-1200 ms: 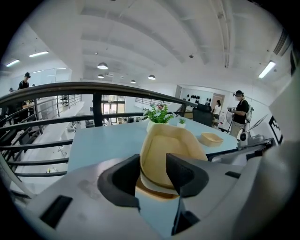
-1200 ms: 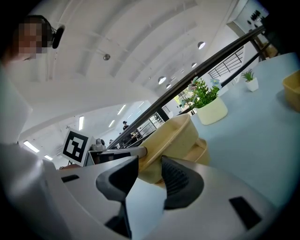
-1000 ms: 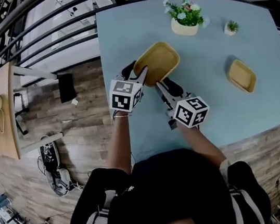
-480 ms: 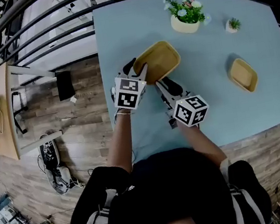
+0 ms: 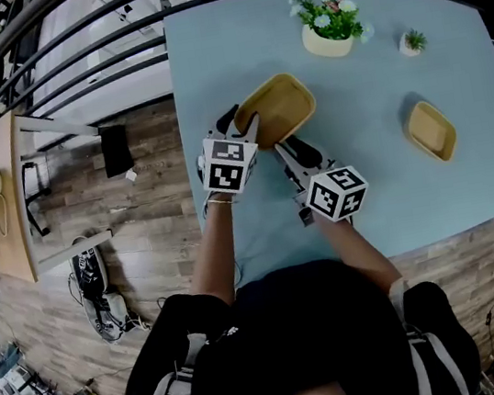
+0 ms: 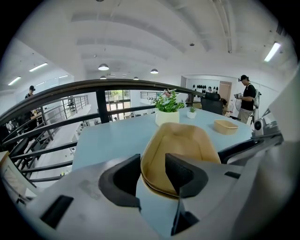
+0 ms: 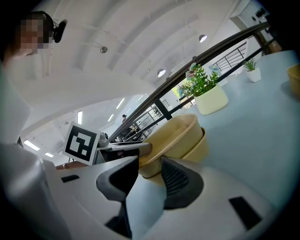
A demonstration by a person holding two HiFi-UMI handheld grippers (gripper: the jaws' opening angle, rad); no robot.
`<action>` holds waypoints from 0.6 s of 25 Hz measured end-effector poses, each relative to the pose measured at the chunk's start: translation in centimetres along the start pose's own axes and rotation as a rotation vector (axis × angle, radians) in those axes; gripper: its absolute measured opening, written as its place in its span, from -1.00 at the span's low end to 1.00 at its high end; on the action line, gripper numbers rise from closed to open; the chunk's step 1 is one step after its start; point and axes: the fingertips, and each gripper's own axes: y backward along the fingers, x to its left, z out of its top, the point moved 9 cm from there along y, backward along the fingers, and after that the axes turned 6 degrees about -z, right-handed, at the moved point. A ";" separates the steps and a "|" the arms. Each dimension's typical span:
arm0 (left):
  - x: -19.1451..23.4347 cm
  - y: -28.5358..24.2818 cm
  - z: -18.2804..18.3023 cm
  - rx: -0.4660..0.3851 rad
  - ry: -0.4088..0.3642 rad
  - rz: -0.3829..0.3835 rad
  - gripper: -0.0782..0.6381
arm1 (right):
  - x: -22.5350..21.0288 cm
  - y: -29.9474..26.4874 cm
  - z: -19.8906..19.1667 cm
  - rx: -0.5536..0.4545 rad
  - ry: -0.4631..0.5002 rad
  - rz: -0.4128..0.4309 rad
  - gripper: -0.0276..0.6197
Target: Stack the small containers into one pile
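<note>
Two yellow containers (image 5: 277,108) sit nested on the blue table (image 5: 396,196), the upper one (image 7: 180,126) tilted in the lower one (image 7: 199,147). My left gripper (image 5: 243,123) straddles the stack's near-left rim (image 6: 154,159), one pad outside and one inside, shut on it. My right gripper (image 5: 287,146) meets the stack's near end, and its pads (image 7: 176,180) close around the lower container's wall. A third, smaller yellow container (image 5: 429,130) lies alone at the right and shows far off in the left gripper view (image 6: 226,126).
A white pot with flowers (image 5: 326,40) and a tiny potted plant (image 5: 407,46) stand at the table's far edge. A black railing (image 5: 68,62) runs behind and left of the table. The table's left edge (image 5: 179,110) drops to wooden floor.
</note>
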 end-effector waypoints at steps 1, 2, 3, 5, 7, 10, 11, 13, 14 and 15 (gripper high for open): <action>0.1 -0.1 -0.1 0.001 0.003 0.003 -0.31 | -0.1 -0.1 0.0 0.000 -0.001 0.001 -0.48; 0.1 -0.1 -0.2 0.000 0.005 0.008 -0.31 | -0.1 -0.1 0.0 -0.001 -0.001 0.002 -0.47; 0.2 -0.1 -0.2 -0.002 0.009 0.015 -0.31 | -0.1 -0.1 0.0 -0.003 -0.002 0.003 -0.45; 0.4 0.1 -0.3 -0.011 0.017 0.031 -0.31 | -0.1 -0.1 0.1 -0.006 -0.002 -0.001 -0.43; 0.7 0.2 -0.4 -0.022 0.029 0.047 -0.31 | -0.3 0.1 0.1 -0.006 -0.003 -0.012 -0.42; 1.1 0.8 -0.5 -0.040 0.040 0.071 -0.31 | -0.5 0.4 0.3 -0.007 -0.006 -0.033 -0.37; 1.1 1.0 -0.5 -0.048 0.043 0.077 -0.31 | -0.5 0.5 0.3 -0.010 -0.005 -0.038 -0.37; 1.2 1.5 -0.3 -0.071 0.052 0.087 -0.31 | -0.5 0.9 0.6 -0.021 -0.002 -0.043 -0.36; 1.1 1.9 -0.1 -0.085 0.057 0.090 -0.31 | -0.4 1.1 0.7 -0.027 0.001 -0.045 -0.36; 1.0 2.2 0.1 -0.101 0.062 0.091 -0.31 | -0.3 1.4 0.9 -0.035 0.004 -0.046 -0.36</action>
